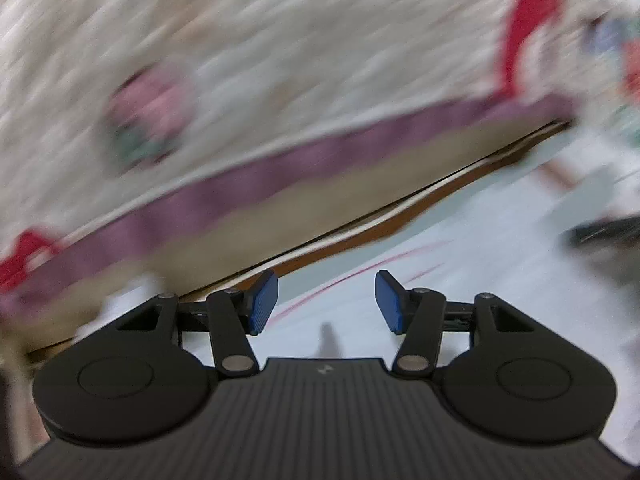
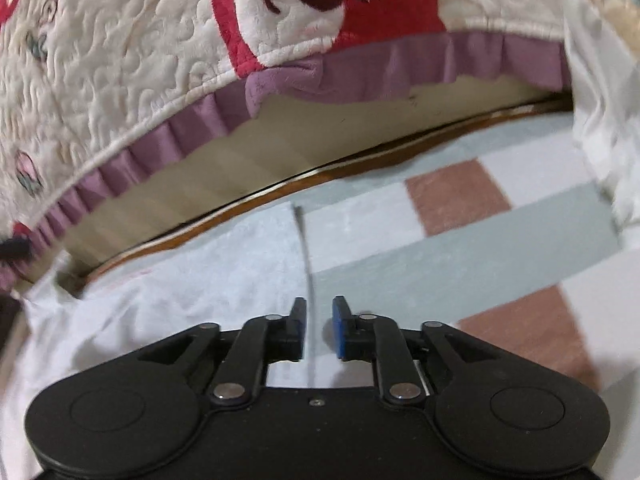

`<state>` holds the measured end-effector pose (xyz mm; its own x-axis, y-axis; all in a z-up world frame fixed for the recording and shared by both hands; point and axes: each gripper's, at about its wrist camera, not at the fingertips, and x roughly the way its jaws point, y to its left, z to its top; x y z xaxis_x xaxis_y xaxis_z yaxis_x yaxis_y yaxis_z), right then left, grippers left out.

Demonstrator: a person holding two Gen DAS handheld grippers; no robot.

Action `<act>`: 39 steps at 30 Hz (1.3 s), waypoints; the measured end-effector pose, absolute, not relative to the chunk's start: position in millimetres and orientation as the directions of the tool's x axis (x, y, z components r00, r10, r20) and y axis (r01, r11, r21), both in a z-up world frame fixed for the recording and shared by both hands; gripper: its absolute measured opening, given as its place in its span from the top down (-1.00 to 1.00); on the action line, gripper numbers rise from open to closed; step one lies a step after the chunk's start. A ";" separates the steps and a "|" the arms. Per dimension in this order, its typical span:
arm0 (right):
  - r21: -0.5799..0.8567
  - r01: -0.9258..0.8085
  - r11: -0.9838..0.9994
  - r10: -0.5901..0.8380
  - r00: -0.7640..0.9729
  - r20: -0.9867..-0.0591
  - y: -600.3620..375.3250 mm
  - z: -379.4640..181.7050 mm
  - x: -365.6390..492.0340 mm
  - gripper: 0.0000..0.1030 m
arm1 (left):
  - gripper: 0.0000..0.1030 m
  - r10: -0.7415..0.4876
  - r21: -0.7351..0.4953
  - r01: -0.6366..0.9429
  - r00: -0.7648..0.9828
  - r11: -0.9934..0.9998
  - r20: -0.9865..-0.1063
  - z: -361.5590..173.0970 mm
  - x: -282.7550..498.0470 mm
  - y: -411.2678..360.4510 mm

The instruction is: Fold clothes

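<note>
Left tongs [image 1: 326,300] spread, empty — right tongs [image 2: 319,328] nearly clenched over white garment [image 2: 200,272], seam running lengthwise away.

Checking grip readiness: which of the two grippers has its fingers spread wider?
The left gripper: a wide gap separates its blue pads, while the right gripper shows only a narrow slit.
</note>
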<state>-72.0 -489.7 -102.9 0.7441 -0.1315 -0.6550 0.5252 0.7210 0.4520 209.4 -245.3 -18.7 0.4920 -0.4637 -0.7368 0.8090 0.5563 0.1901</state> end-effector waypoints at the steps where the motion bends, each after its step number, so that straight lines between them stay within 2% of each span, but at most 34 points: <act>1: 0.468 0.515 0.718 -0.112 0.749 -0.653 -489.5 -104.2 -70.8 0.46 | -0.03 -0.422 0.227 0.783 0.526 0.579 -0.739 -27.5 222.5 -230.0; 4: 0.481 0.499 0.721 -0.079 0.749 -0.658 -483.1 -110.5 -59.7 0.36 | -0.03 -0.315 0.270 0.713 0.573 0.648 -0.757 -48.0 261.3 -187.1; 6: 0.488 0.488 0.724 -0.077 0.760 -0.645 -482.1 -112.9 -57.0 0.25 | -0.03 -0.269 0.249 0.663 0.575 0.706 -0.772 -57.0 283.1 -161.7; 9: 0.504 0.472 0.724 -0.070 0.776 -0.627 -481.7 -115.1 -55.8 0.09 | -0.03 -0.268 0.203 0.621 0.579 0.757 -0.770 -64.1 301.4 -134.8; 11: 0.506 0.465 0.727 -0.068 0.782 -0.620 -481.8 -117.4 -55.2 0.06 | -0.03 -0.296 0.163 0.617 0.571 0.770 -0.766 -66.0 307.7 -126.4; 17: 0.474 0.448 0.758 -0.076 0.782 -0.619 -480.3 -117.5 -50.5 0.04 | -0.12 -0.379 0.103 0.654 0.552 0.749 -0.743 -70.4 309.5 -148.5; 19: 0.462 0.443 0.768 -0.084 0.785 -0.614 -478.4 -117.9 -50.0 0.02 | -0.14 -0.364 0.094 0.639 0.545 0.763 -0.755 -76.4 311.7 -167.6; 21: 0.450 0.438 0.779 -0.089 0.786 -0.612 -476.4 -117.9 -49.8 0.00 | -0.16 -0.305 0.139 0.614 0.561 0.777 -0.770 -83.9 317.1 -182.1; 22: 0.442 0.434 0.785 -0.089 0.786 -0.612 -475.5 -117.7 -49.9 0.00 | -0.08 -0.275 0.162 0.600 0.568 0.783 -0.776 -87.6 319.8 -189.3; 24: 0.439 0.431 0.789 -0.090 0.787 -0.611 -474.9 -117.6 -50.6 -0.01 | 0.95 -0.215 0.207 0.574 0.580 0.792 -0.786 -95.0 325.3 -203.8; 26: 0.442 0.429 0.788 -0.089 0.789 -0.608 -475.1 -117.6 -51.5 -0.01 | 0.96 -0.162 0.248 0.546 0.595 0.801 -0.787 -100.0 330.3 -216.3; 31: 0.460 0.426 0.779 -0.082 0.796 -0.599 -477.2 -118.2 -53.3 -0.01 | 0.96 -0.183 0.197 0.426 0.699 0.883 -0.691 -59.9 343.2 -189.2; 33: 0.466 0.426 0.775 -0.082 0.800 -0.595 -477.6 -118.7 -53.4 -0.01 | 0.96 -0.156 0.195 0.389 0.707 0.900 -0.690 -61.0 350.6 -180.5; 36: 0.469 0.423 0.775 -0.082 0.804 -0.589 -477.0 -119.1 -53.6 -0.02 | 0.94 -0.175 0.222 0.433 0.705 0.874 -0.687 -79.1 347.2 -181.4; 39: 0.475 0.420 0.774 -0.078 0.807 -0.585 -477.3 -119.6 -54.3 -0.03 | 0.81 -0.132 0.252 0.420 0.698 0.872 -0.704 -93.4 346.5 -186.4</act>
<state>-54.3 -477.3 -119.6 0.8070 -0.0783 -0.5853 0.4196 0.7736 0.4750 346.5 -186.4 -93.4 0.6978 -0.1318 -0.7041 0.4195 0.8719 0.2525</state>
